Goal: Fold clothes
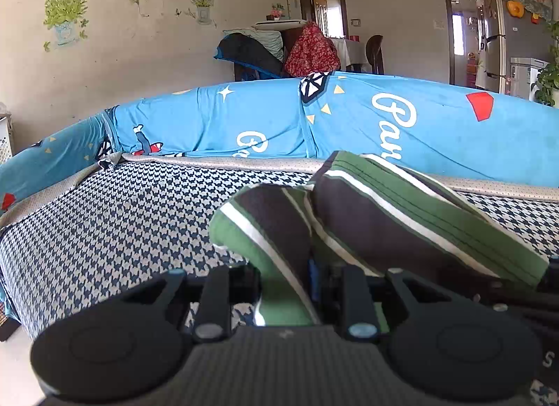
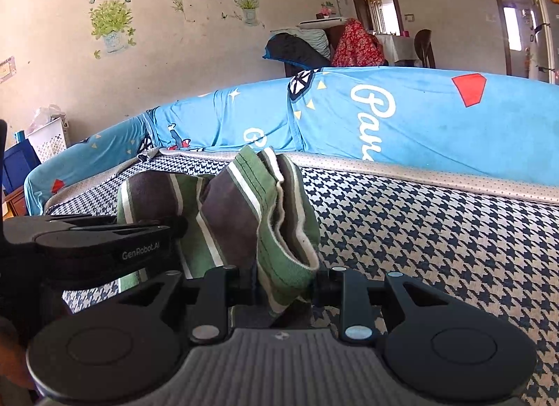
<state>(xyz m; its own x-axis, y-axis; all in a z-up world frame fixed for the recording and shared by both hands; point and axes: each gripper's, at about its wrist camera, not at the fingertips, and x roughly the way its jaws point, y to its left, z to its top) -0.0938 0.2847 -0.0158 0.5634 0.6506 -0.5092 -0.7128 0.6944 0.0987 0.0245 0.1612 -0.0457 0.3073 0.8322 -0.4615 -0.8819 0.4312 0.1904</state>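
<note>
Houndstooth sofa seat (image 1: 104, 224) | my left tongs (image 1: 284, 287) and right tongs (image 2: 284, 283) each clamp striped garment (image 1: 384, 210) | bunched, folding barely under way

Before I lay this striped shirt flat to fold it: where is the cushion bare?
Bare checked cushion lies left of the striped shirt, up to the blue cover, and again on its right. The middle is crowded: both grippers grip the shirt there.
</note>
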